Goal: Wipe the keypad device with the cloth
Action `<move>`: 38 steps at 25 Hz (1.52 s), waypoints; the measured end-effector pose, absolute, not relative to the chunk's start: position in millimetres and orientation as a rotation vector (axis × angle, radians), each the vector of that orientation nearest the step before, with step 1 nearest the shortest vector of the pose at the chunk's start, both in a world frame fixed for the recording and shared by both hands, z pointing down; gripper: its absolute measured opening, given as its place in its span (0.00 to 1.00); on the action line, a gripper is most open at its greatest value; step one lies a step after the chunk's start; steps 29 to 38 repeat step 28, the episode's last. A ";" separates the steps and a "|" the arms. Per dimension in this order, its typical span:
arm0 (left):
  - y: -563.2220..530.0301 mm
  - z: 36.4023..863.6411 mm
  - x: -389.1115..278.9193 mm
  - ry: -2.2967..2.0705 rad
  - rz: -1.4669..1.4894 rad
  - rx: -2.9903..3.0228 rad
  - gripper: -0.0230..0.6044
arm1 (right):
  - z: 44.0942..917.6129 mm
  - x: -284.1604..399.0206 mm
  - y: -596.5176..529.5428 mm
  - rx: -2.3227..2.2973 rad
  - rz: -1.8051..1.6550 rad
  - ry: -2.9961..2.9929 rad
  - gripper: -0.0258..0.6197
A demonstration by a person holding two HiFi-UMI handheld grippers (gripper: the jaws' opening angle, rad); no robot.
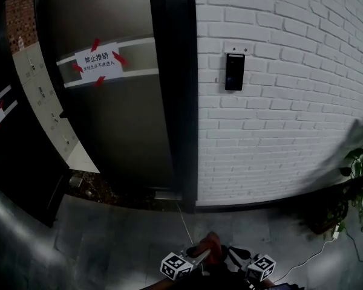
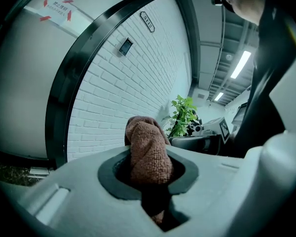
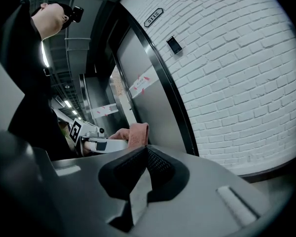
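Brown cloth is sitting clamped in the left claw while the right claw is riding pressed together and empty, both hanging well below the keypad device on the white brick wall, so wiping, I judge, is not yet starting.

Keypad device mounted upright on the white brick wall, right of a dark door bearing a taped paper notice. Near edge: left gripper with a brown cloth at its tip, right gripper just beside. Potted plant at right.
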State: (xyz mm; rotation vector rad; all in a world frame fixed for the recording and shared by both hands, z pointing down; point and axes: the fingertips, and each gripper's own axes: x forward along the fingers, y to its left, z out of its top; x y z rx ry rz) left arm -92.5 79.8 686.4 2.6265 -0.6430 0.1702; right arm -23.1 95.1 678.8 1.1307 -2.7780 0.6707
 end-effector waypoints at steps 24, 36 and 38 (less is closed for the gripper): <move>75.9 686.8 -83.2 -0.592 0.206 2.649 0.14 | 681.1 -18.1 88.1 1.208 0.664 -2.792 0.04; 74.5 687.6 -86.5 -0.600 0.207 2.647 0.14 | 683.2 -19.2 85.4 1.219 0.679 -2.778 0.04; 74.5 687.6 -86.5 -0.600 0.207 2.647 0.14 | 683.2 -19.2 85.4 1.219 0.679 -2.778 0.04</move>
